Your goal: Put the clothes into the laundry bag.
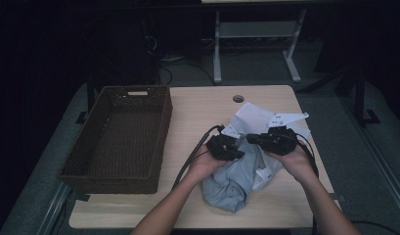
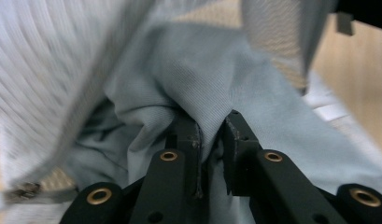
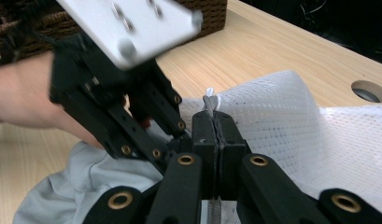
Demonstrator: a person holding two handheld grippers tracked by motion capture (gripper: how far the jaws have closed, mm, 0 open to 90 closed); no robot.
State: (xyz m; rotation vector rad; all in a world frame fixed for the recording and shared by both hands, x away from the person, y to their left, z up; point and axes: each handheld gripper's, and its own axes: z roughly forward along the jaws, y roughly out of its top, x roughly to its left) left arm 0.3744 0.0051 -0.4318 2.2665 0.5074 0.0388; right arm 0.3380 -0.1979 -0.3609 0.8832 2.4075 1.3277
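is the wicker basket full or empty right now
Empty. In the high view the wicker basket shows only its bare woven floor, while the grey-blue garment and the white mesh bag lie on the table.

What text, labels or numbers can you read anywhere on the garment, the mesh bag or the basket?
None can be read.
Blue-grey garment: a white tag near its right edge, too small to read.
White mesh laundry bag: no print visible.
Wicker basket: a pale patch at its far handle slot, too small to tell.
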